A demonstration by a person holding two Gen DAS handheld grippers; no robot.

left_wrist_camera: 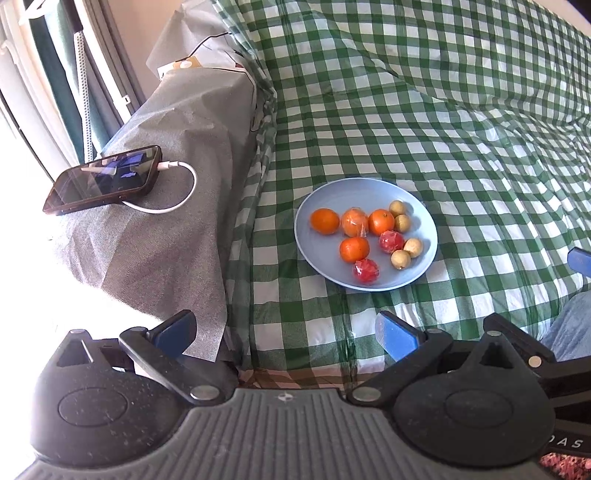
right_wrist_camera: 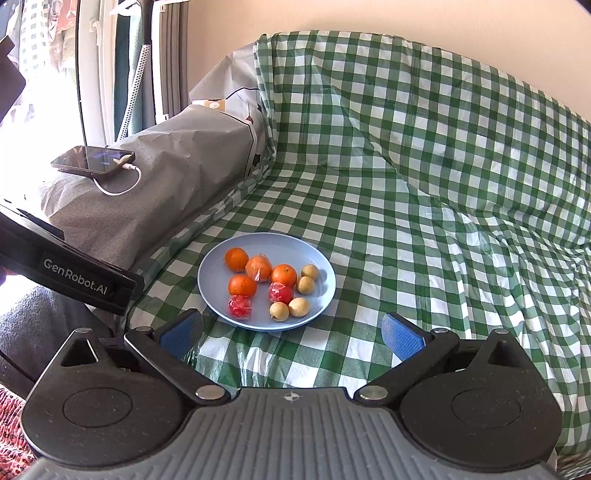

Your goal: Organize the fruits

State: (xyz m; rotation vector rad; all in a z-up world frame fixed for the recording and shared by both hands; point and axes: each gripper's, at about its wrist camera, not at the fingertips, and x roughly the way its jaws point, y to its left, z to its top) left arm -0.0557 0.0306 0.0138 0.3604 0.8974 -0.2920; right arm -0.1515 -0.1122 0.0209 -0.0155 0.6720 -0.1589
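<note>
1. Fruits sit together on one light blue plate point(left_wrist_camera: 424, 221), ten pieces in all, and the plate rests on the green-and-white checked cloth point(left_wrist_camera: 443, 129) over what looks like a sofa seat, towards its left side near the armrest.
2. Four oranges point(left_wrist_camera: 324, 221) lie across the plate's left and middle; one of them is wrapped in clear film.
3. Two red fruits point(left_wrist_camera: 365, 271) in crinkly clear wrap lie towards the plate's near edge.
4. Four small yellow-brown round fruits point(left_wrist_camera: 400, 259) run along the plate's right side, in two pairs.
5. Left tool point(left_wrist_camera: 288, 332) hovers short of the plate with its blue-padded fingers spread wide, gripping nothing.
6. Right tool point(right_wrist_camera: 291, 334) is likewise released, fingers wide apart, its gap lined up with the plate's near rim, not touching.
7. One dark phone point(left_wrist_camera: 101, 181) lies on the grey-covered armrest point(left_wrist_camera: 166, 240), with one white cable point(left_wrist_camera: 181, 195) plugged in and looping beside it.
8. Bright light comes from a window point(right_wrist_camera: 55, 74) beyond the armrest; a plain pale wall point(right_wrist_camera: 369, 18) stands behind the sofa back.
</note>
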